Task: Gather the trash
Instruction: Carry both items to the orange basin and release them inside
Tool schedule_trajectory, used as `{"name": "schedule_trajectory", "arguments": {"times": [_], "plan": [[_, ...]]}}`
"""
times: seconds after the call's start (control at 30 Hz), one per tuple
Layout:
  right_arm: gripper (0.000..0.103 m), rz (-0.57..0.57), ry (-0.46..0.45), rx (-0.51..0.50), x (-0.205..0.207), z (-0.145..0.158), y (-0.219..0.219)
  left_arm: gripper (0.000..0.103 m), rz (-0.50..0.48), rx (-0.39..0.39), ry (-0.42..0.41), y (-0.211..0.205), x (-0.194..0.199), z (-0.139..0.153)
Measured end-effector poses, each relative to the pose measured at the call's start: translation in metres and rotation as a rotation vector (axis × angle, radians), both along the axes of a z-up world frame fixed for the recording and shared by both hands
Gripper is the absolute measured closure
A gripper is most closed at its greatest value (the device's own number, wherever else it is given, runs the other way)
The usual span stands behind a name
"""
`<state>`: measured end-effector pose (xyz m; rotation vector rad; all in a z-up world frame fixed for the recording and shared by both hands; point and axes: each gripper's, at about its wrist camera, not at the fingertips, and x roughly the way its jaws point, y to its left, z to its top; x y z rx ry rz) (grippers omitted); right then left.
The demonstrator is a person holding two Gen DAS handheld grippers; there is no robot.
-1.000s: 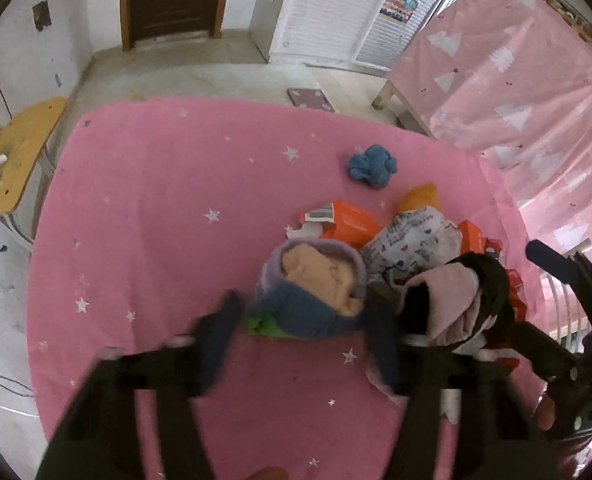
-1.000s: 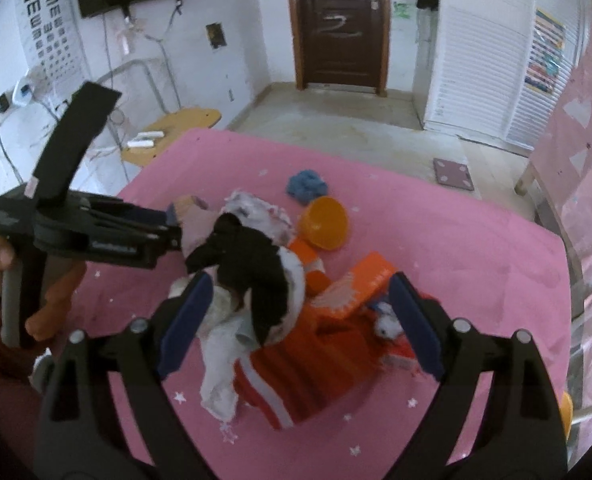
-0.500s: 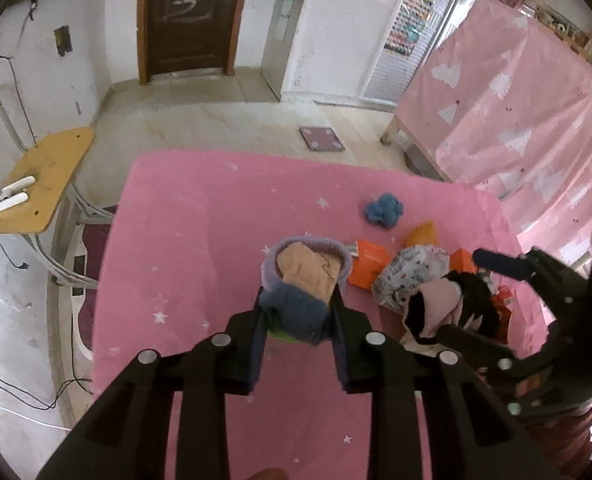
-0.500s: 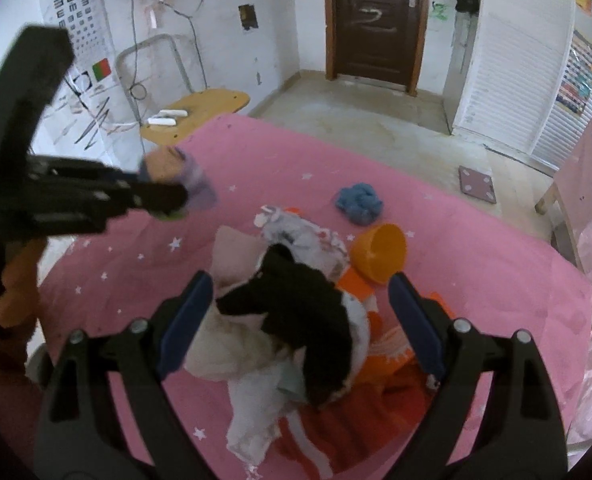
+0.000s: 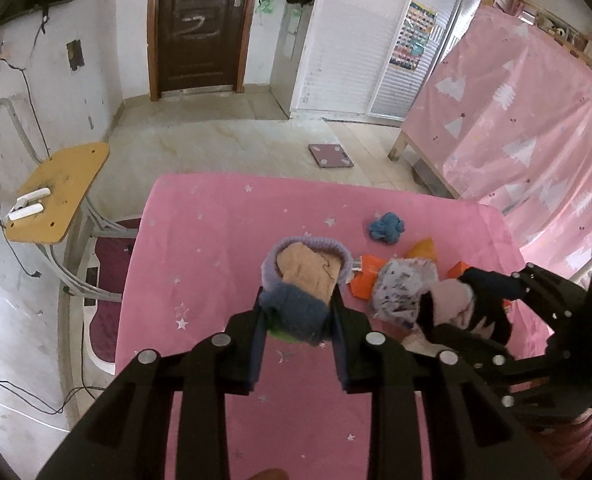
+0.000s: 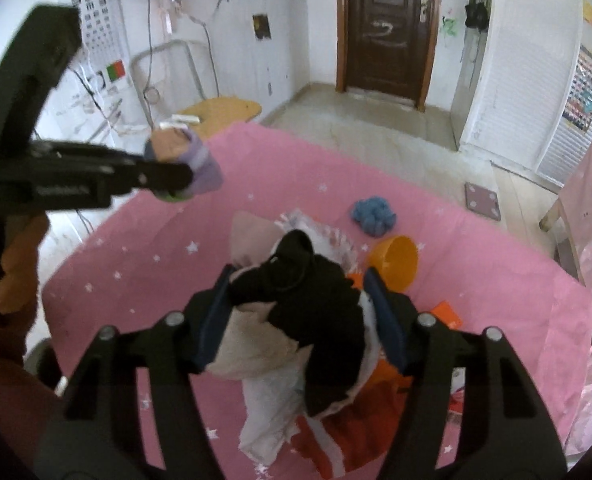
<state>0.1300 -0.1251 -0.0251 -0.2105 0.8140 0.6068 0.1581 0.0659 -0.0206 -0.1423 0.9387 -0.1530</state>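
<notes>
My left gripper point(image 5: 298, 312) is shut on a rolled bundle of socks point(image 5: 304, 280), purple, tan and blue, held well above the pink table point(image 5: 200, 240). It also shows in the right wrist view point(image 6: 184, 160). My right gripper point(image 6: 300, 292) is shut on a wad of black, beige and white cloth point(image 6: 300, 308), lifted off the pile; it shows at the right of the left wrist view point(image 5: 464, 308). On the table lie a blue knitted ball point(image 6: 372, 214), an orange cup point(image 6: 396, 262) on its side and orange packaging point(image 6: 448, 312).
A wooden chair seat point(image 5: 56, 188) with white objects stands left of the table. A pink-covered bed point(image 5: 536, 112) is at the right. A scale point(image 5: 330, 156) lies on the floor before the dark door point(image 5: 200, 24).
The left gripper closed on the sock bundle and lifted it up. The right gripper closed on the black and beige cloth wad and raised it off the pile.
</notes>
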Motion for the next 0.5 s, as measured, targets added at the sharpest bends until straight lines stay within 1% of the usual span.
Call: {"name": "schedule_trajectory", "arguments": {"times": [0.17,0.3,0.5], "plan": [[0.041,-0.028,-0.022,0.068,-0.005,0.016,-0.016,0.082,-0.004,0.005,-0.026,-0.005,-0.006,0.011],[0.041,-0.06,-0.031,0.147,-0.007,0.028,-0.037,0.082,-0.012,0.016,-0.048,-0.014,-0.008,0.02],[0.041,-0.117,-0.071,0.178,-0.014,0.038,-0.068,0.082,-0.044,0.033,-0.063,-0.036,-0.011,0.029]]}}
